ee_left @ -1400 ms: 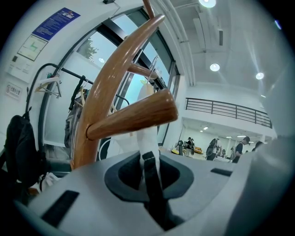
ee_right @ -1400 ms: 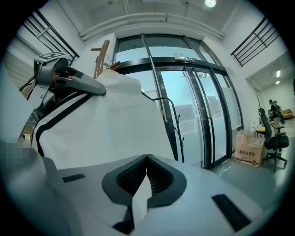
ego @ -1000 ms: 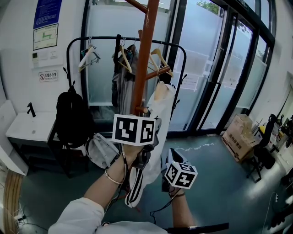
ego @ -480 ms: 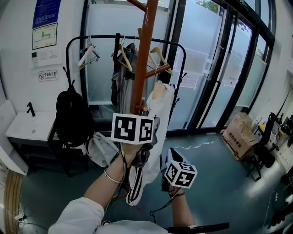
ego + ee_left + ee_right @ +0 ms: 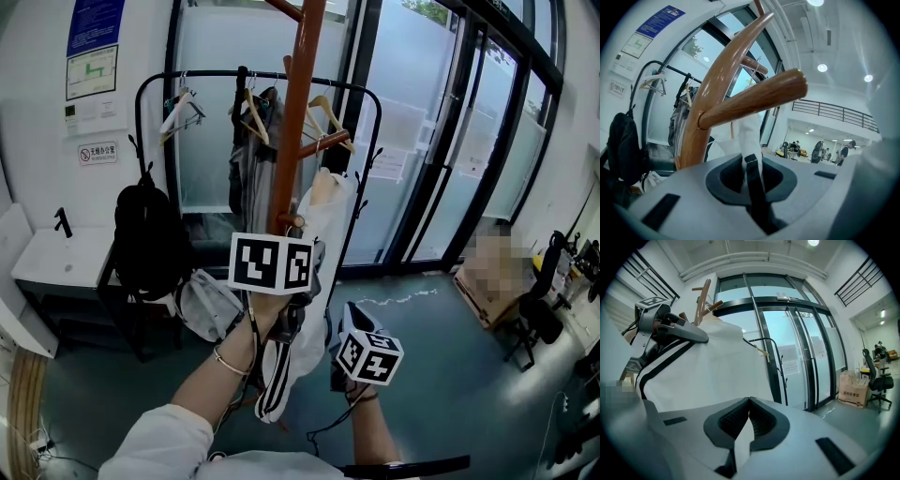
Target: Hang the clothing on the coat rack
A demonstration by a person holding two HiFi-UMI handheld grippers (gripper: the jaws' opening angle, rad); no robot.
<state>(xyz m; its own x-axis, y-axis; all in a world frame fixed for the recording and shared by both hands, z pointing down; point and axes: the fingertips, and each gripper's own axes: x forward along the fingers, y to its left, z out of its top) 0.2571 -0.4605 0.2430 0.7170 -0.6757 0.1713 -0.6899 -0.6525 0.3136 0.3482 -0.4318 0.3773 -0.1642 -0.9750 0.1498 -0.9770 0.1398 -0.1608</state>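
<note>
Jacket (image 5: 717, 371) pinched in left tongs (image 5: 751, 164) and right tongs (image 5: 749, 401), grips hidden from head view

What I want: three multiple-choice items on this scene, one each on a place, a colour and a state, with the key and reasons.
1. In the head view, where is the backpack?
A. left of the coat rack
B. right of it
C. on the floor by the doors

2. What colour is the coat rack's pole?
A. white
B. brown
C. blue

3. How are the left tongs?
A. open, empty
B. shut on a hanger
C. shut on the jacket

Key:
1 A, it shows dark at the pole's left.
2 B, the wood looks brown.
3 C, the left gripper view shows fabric pinched between them.
</note>
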